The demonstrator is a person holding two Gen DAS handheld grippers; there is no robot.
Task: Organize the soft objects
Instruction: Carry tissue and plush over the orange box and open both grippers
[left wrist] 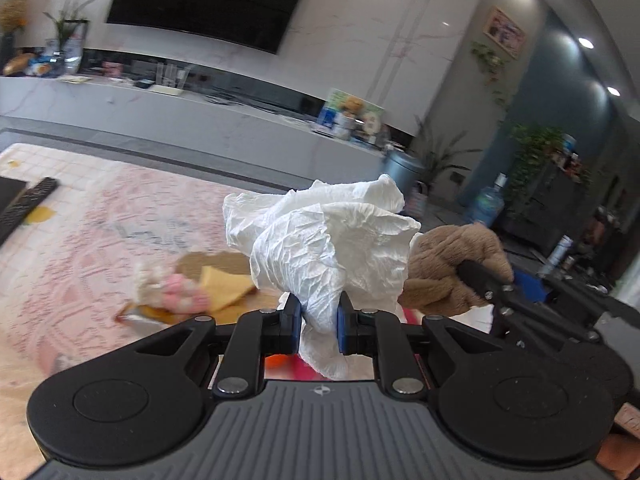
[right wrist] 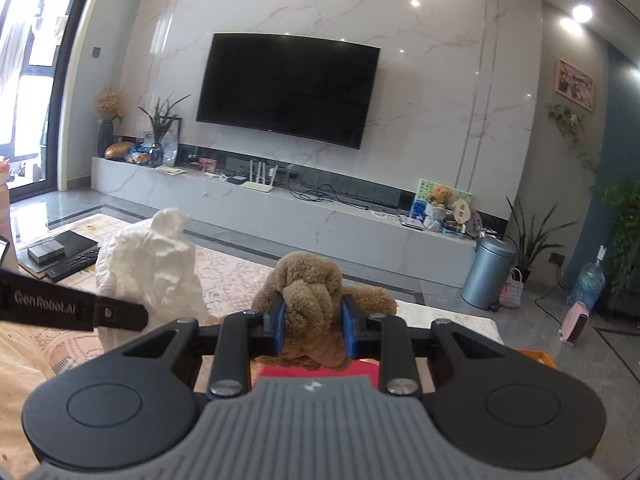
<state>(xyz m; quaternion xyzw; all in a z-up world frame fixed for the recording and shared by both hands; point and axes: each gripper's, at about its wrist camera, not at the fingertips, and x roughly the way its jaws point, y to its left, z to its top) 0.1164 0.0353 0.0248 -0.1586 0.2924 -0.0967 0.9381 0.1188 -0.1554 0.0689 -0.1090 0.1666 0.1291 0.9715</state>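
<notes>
My left gripper [left wrist: 319,325] is shut on a crumpled white tissue [left wrist: 320,240] and holds it up in the air. The tissue also shows at the left of the right wrist view [right wrist: 152,268]. My right gripper [right wrist: 313,326] is shut on a brown plush toy [right wrist: 312,300], also held up. The plush toy [left wrist: 448,268] and the right gripper's finger [left wrist: 480,278] show just right of the tissue in the left wrist view. On the pink patterned rug [left wrist: 80,240] below lie a pink-and-white fluffy item [left wrist: 172,290] and a yellow cloth [left wrist: 224,284].
A black remote [left wrist: 28,204] and dark flat boxes [right wrist: 64,248] lie at the left. A long marble TV bench [right wrist: 280,208] with a wall TV [right wrist: 288,88] runs behind. A metal bin [right wrist: 488,272], plants and a water bottle [right wrist: 588,284] stand at the right.
</notes>
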